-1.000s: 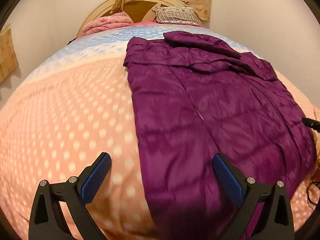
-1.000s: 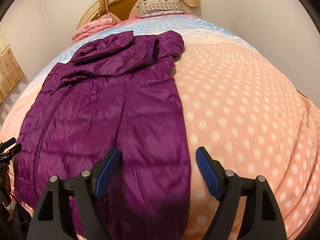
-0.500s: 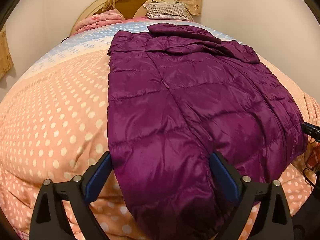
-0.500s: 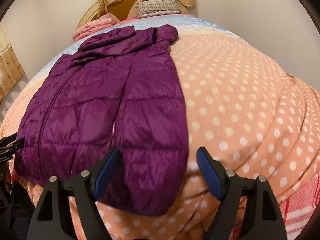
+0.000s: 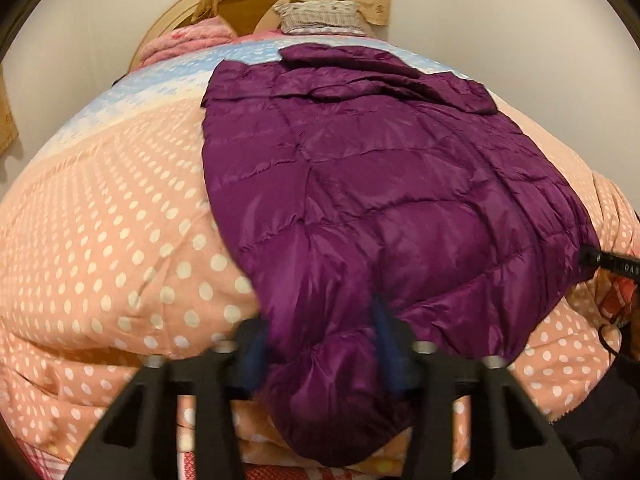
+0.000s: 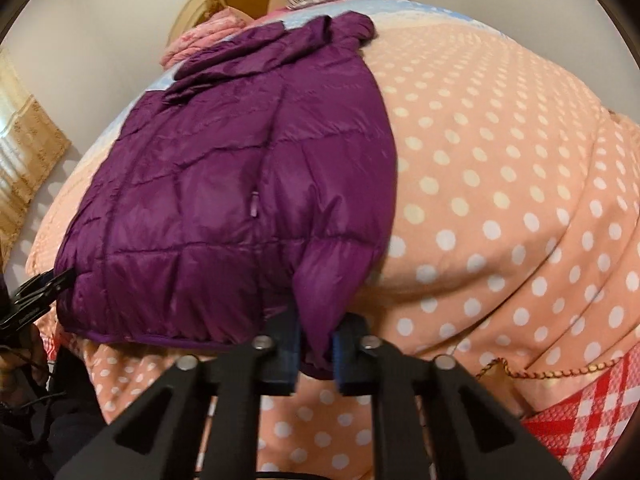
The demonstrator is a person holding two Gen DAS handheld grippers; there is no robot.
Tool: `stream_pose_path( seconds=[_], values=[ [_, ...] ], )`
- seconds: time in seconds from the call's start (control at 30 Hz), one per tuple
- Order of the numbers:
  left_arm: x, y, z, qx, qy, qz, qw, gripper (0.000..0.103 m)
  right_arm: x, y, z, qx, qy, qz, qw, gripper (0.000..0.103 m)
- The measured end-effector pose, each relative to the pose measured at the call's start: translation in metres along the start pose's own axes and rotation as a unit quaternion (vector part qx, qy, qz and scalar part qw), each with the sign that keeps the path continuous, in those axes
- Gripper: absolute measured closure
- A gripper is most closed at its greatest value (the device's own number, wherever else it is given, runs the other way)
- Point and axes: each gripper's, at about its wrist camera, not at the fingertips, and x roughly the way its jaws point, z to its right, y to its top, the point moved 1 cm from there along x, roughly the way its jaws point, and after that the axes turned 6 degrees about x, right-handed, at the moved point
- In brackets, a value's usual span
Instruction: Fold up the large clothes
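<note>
jacket [image 5: 360, 184] spread on bed [image 5: 120, 240], hem at near edge | change: left gripper [image 5: 320, 344] closing on the near hem, right gripper [image 6: 316, 348] now pinched on it, both wide a second ago; lift judged ready | hidden: blurred pads, hem underside, far sleeves bunched

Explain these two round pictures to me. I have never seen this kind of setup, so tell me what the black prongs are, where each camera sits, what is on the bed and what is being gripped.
There is no robot here. A person holds a two-finger clamp in each hand, and each clamp carries a wide-angle camera looking along its fingers, hence the round, bulging views.

On the polka-dot bedspread lies a purple puffer jacket, hem toward the cameras.

The left gripper is closing, with a bunched corner of the hem between its blue pads. The right gripper is shut on the other hem corner.

Pillows lie at the far headboard.
</note>
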Motion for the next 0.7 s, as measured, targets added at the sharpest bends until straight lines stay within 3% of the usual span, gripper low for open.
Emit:
stream_pose_path(
  seconds=[0.03, 0.33, 0.7],
  values=[
    [-0.004, 0.002, 0.001, 0.006, -0.005, 0.006, 1.0000, 0.094, -0.004, 0.000, -0.002, -0.003, 0.006, 0.004, 1.000, 0.094],
    [-0.077, 0.027, -0.011, 0.022, -0.027, 0.108, 0.9936, 0.099, -0.081, 0.006, -0.017, -0.010, 0.084, 0.090, 0.992, 0.096],
    [-0.185, 0.042, -0.018, 0.023, -0.064, 0.195, 0.9783, 0.100, -0.188, 0.018, -0.052, -0.040, 0.141, 0.196, 0.970, 0.096]
  ],
)
